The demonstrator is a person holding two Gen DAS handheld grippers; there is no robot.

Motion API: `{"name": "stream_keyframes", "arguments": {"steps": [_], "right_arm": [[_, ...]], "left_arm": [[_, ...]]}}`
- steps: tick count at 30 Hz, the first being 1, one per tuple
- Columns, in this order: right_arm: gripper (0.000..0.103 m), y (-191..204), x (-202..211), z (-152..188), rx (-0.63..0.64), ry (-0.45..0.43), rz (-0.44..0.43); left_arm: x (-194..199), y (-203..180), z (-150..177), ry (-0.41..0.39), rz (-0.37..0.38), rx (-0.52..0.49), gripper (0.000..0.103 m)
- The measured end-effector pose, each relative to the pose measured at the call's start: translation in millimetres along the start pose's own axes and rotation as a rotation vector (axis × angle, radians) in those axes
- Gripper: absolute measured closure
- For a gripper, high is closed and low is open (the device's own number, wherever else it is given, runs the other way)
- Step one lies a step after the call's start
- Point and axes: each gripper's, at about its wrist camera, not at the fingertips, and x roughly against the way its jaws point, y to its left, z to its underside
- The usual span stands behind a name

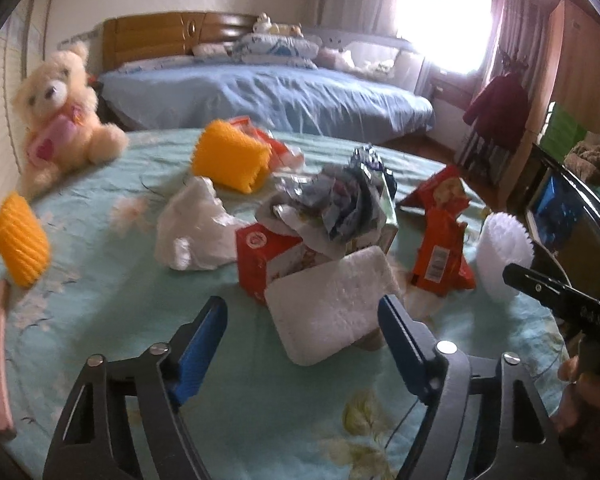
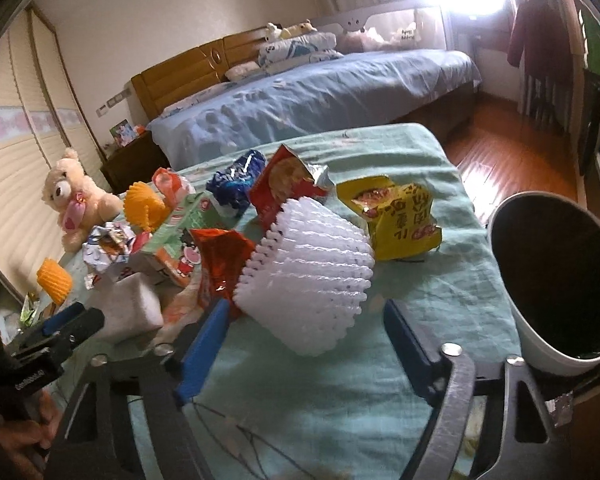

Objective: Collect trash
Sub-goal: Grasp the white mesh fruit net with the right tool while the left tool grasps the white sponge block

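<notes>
Trash is heaped on a table under a pale green cloth (image 1: 100,320). My left gripper (image 1: 300,312) is open, and a white foam block (image 1: 332,304) lies between its blue fingers; the right finger is at the block's edge, the left one apart from it. Behind the block are a red carton (image 1: 260,256) and crumpled wrappers (image 1: 340,204). My right gripper (image 2: 306,312) is open around a white foam net (image 2: 308,272), with no pad pressing on it. Beside the net lie a yellow snack bag (image 2: 396,216) and a red snack bag (image 2: 220,264).
A white bin (image 2: 540,336) with a dark inside stands at the table's right edge. Orange foam nets (image 1: 230,156), a white plastic bag (image 1: 196,228) and a teddy bear (image 1: 60,108) sit farther left. A bed with blue sheets (image 1: 280,96) lies beyond the table.
</notes>
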Motion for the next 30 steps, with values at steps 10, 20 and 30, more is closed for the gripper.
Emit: {"name": "stream_keyframes", "arguments": {"steps": [10,20,30], "right_arm": [[0.073,-0.7,6.4,6.4,0.007,0.001,-0.067],[0.078,-6.4,36.7,8.2,-0.004,-0.048,-0.087],[0.078,-31.7,62.4,10.4,-0.039,-0.081,-0.052]], "left_arm": [[-4.0,-7.6,-1.6,-0.015,0.024,-0.065,0.074],[32.6,-25.9,7.5,-0.086,0.095,-0.103,0.084],[36.0,-60.4,11.4,-0.07,0.161,-0.167,0.084]]}}
